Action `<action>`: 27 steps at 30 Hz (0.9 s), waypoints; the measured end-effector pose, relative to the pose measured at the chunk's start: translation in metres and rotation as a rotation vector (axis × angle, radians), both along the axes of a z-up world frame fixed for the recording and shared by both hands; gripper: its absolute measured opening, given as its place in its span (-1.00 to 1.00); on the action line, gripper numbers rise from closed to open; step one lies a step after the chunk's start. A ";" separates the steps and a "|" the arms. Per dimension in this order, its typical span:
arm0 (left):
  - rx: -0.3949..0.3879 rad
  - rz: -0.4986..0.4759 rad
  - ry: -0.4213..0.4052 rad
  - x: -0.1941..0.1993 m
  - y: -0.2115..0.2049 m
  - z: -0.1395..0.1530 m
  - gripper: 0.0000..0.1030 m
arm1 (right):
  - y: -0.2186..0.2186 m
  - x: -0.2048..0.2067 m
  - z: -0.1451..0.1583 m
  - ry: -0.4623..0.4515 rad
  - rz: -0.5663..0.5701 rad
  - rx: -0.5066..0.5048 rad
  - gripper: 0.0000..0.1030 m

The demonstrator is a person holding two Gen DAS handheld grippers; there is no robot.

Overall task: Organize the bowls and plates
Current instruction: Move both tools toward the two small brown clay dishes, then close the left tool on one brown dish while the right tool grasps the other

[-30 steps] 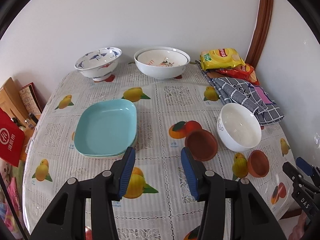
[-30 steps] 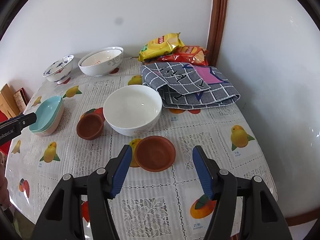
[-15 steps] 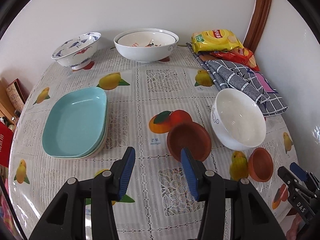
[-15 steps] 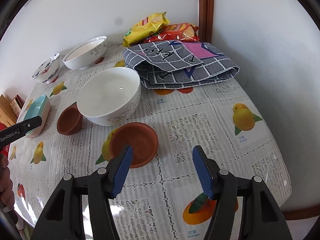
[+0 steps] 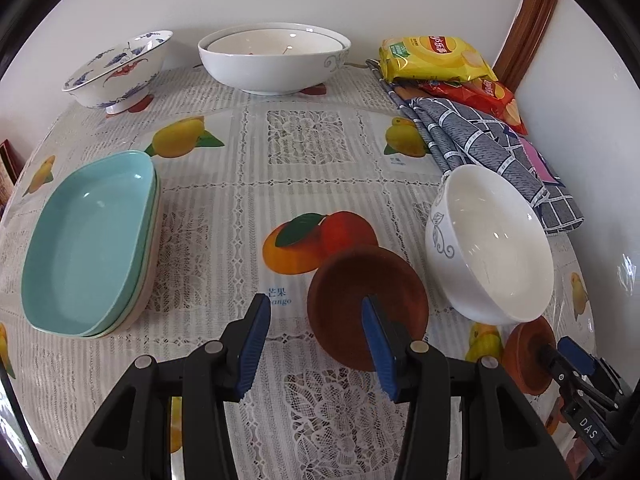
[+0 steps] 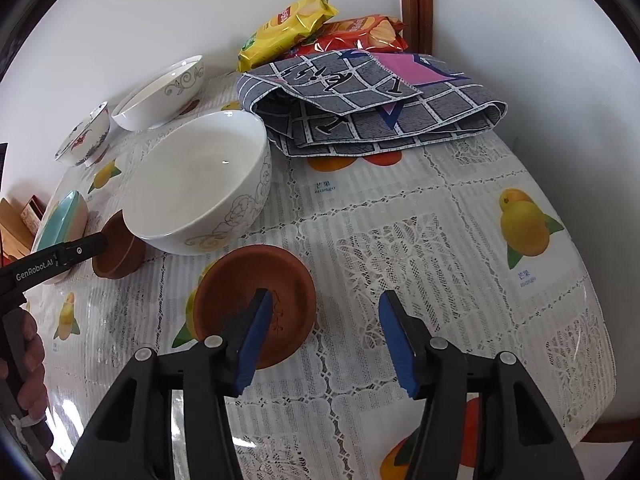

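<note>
My left gripper (image 5: 316, 346) is open, with its right finger over the near rim of a brown clay bowl (image 5: 360, 284) and its left finger outside it. My right gripper (image 6: 326, 338) is open, with its left finger over a brown clay saucer (image 6: 248, 284) and its right finger outside it. A white bowl (image 5: 492, 240) stands between the two brown dishes; it also shows in the right wrist view (image 6: 196, 184). Stacked teal plates (image 5: 88, 236) lie at the left. A wide white bowl (image 5: 272, 60) and a blue-patterned bowl (image 5: 116, 72) stand at the back.
A folded grey checked cloth (image 6: 372, 108) and yellow and red snack bags (image 6: 288, 24) lie at the back right by the wall. The table's edge (image 6: 600, 360) curves close on the right. The fruit-print tablecloth (image 5: 304, 140) covers the table.
Both grippers have moved forward and down toward the table. The left one now straddles the clay bowl's rim and the right one the saucer's rim. Both stay open.
</note>
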State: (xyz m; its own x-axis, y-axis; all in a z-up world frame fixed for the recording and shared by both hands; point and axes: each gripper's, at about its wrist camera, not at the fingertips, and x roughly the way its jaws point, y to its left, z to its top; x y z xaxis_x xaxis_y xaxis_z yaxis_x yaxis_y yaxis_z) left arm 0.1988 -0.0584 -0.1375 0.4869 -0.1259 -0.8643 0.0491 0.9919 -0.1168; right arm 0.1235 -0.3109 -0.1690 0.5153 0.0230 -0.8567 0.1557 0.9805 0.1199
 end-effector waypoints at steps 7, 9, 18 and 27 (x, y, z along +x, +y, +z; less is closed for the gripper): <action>0.016 -0.001 0.032 0.011 -0.005 -0.013 -0.12 | 0.001 0.005 -0.010 0.012 -0.009 0.013 -0.02; 0.022 0.005 0.040 0.012 -0.005 -0.017 -0.12 | 0.000 0.007 -0.011 0.017 -0.012 0.017 -0.03; 0.022 0.006 0.051 0.017 -0.006 -0.022 -0.12 | 0.005 0.012 -0.014 0.023 -0.003 -0.026 -0.03; 0.004 -0.011 0.039 0.014 -0.009 -0.021 -0.46 | 0.005 0.009 -0.012 -0.003 0.007 0.003 -0.60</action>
